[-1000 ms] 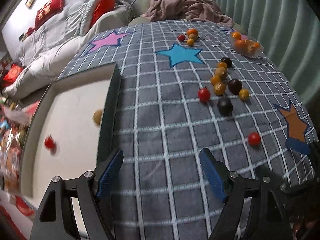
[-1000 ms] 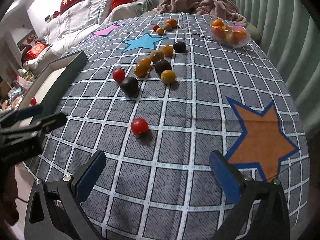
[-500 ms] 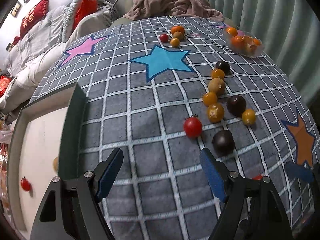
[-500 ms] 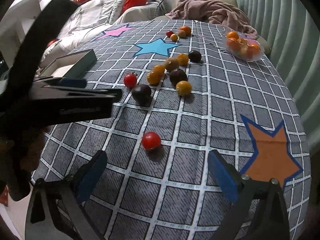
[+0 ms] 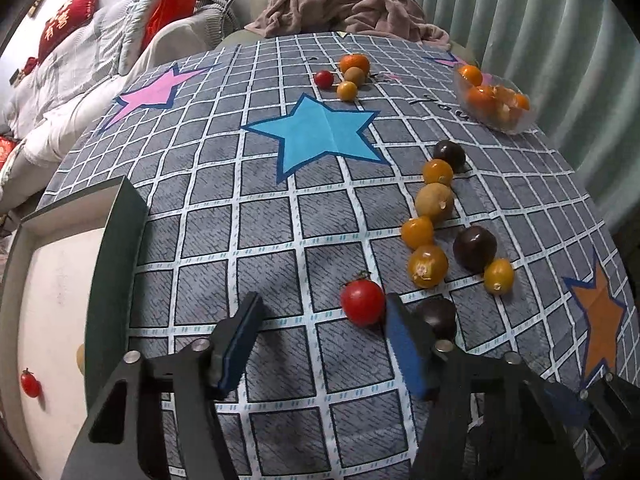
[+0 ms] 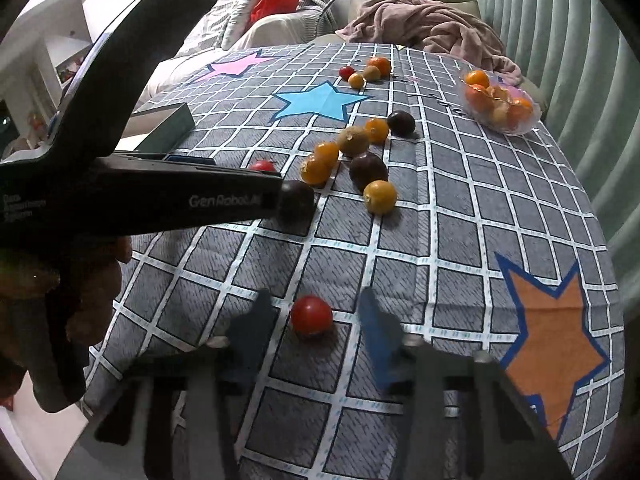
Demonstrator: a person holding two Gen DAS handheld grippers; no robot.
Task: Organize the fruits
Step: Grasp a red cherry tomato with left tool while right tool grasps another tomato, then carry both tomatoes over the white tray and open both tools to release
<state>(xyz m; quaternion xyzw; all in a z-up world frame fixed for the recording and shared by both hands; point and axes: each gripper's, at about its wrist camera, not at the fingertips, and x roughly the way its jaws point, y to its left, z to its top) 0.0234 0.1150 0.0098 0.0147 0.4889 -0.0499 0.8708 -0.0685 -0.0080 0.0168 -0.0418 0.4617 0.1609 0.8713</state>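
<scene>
A grey grid tablecloth (image 5: 280, 208) with coloured stars is covering the table, with a sofa (image 5: 80, 60) and a pink blanket (image 5: 344, 8) sitting at the top of the frame and a pleated curtain (image 5: 540, 40) hanging at the right. In the left view a red tomato (image 5: 362, 302) is lying low centre, just beside the right finger of the left gripper (image 5: 320, 340), whose jaws are standing apart. Orange and dark fruits (image 5: 434, 204) are trailing up the right. A box (image 5: 116, 248) is sitting at the left edge. In the right view the right gripper (image 6: 316, 336) is gaping around another tomato (image 6: 311, 314). A bowl (image 6: 502, 108) is holding oranges at upper right.
</scene>
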